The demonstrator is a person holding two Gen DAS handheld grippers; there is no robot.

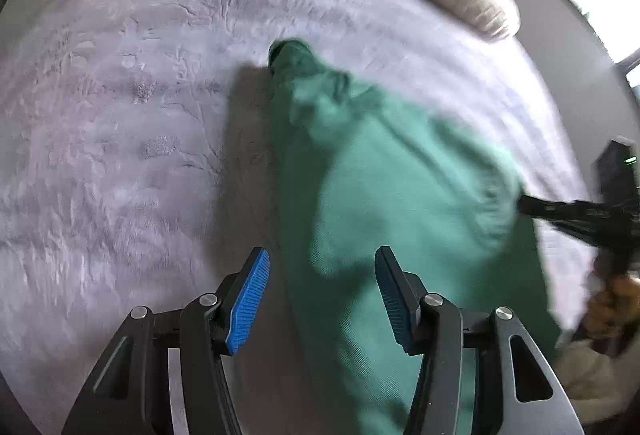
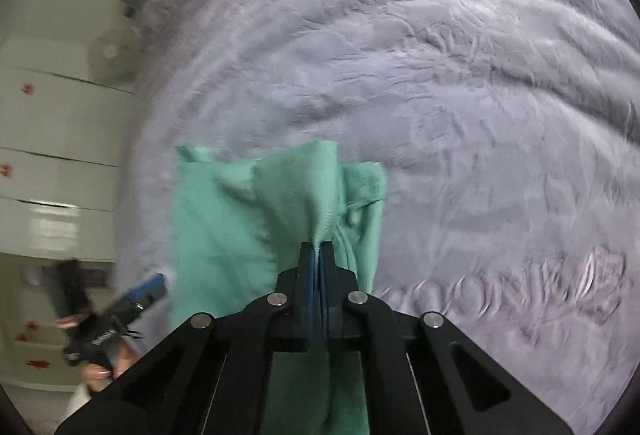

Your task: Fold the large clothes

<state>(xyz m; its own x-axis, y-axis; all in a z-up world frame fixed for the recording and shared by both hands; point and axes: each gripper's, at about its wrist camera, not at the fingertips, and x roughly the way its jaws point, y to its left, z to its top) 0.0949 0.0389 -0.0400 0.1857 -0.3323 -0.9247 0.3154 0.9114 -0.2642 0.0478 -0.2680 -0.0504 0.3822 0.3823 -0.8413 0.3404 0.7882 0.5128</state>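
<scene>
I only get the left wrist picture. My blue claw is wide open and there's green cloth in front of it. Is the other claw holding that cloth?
Observer: Yes. In the right wrist view the right claw is shut on a bunched fold of the green garment.
Operator: Is the cloth off the bed?
Observer: The pinched part is pulled up into a peak; the rest drapes down toward the lavender blanket.
Operator: What's next to my claw on the other side?
Observer: White drawers with small red marks stand beside the bed, beyond your left claw.
</scene>
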